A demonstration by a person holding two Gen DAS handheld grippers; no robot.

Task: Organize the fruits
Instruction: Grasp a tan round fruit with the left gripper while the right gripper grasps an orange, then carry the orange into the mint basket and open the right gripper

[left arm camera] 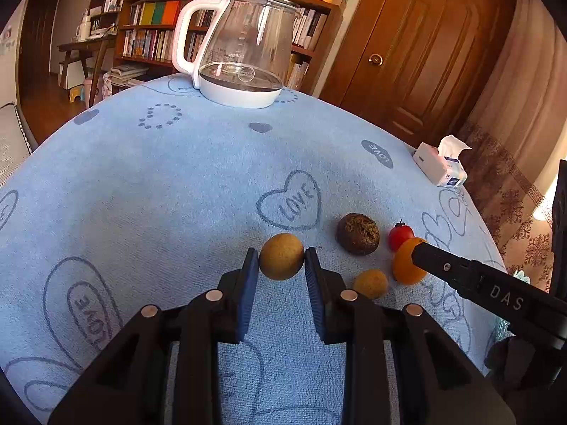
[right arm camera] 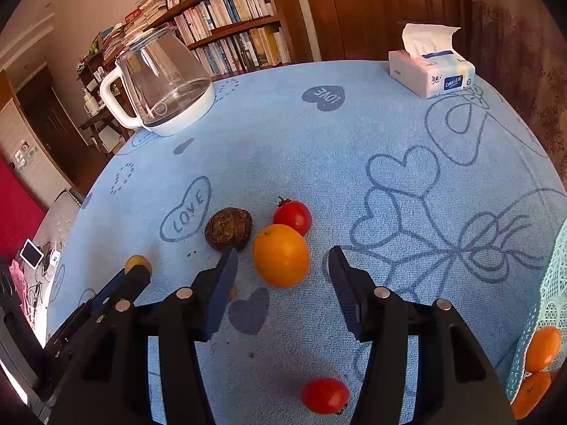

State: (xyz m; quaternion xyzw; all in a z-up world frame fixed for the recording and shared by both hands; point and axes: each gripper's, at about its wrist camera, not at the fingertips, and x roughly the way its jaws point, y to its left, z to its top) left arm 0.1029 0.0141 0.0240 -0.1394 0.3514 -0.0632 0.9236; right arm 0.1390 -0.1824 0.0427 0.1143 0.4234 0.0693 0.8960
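My left gripper [left arm camera: 281, 256] is shut on a round tan fruit [left arm camera: 281, 261], held just above the blue cloth. A second small tan fruit [left arm camera: 370, 283], a dark brown wrinkled fruit [left arm camera: 358, 233], a cherry tomato [left arm camera: 400, 235] and an orange [left arm camera: 407, 264] lie to its right. My right gripper [right arm camera: 281, 265] is open around the orange [right arm camera: 281, 255], with its fingertips on either side and not touching. The dark fruit [right arm camera: 228, 228] and a tomato [right arm camera: 293, 216] lie just beyond it. Another tomato [right arm camera: 325, 396] lies below the gripper.
A glass kettle [left arm camera: 244, 46] on a white base stands at the table's far side. A tissue box [right arm camera: 430, 71] sits at the far right edge. A pale mesh basket [right arm camera: 553, 304] holding oranges [right arm camera: 542, 349] is at the right edge. A bookshelf and a wooden door stand behind.
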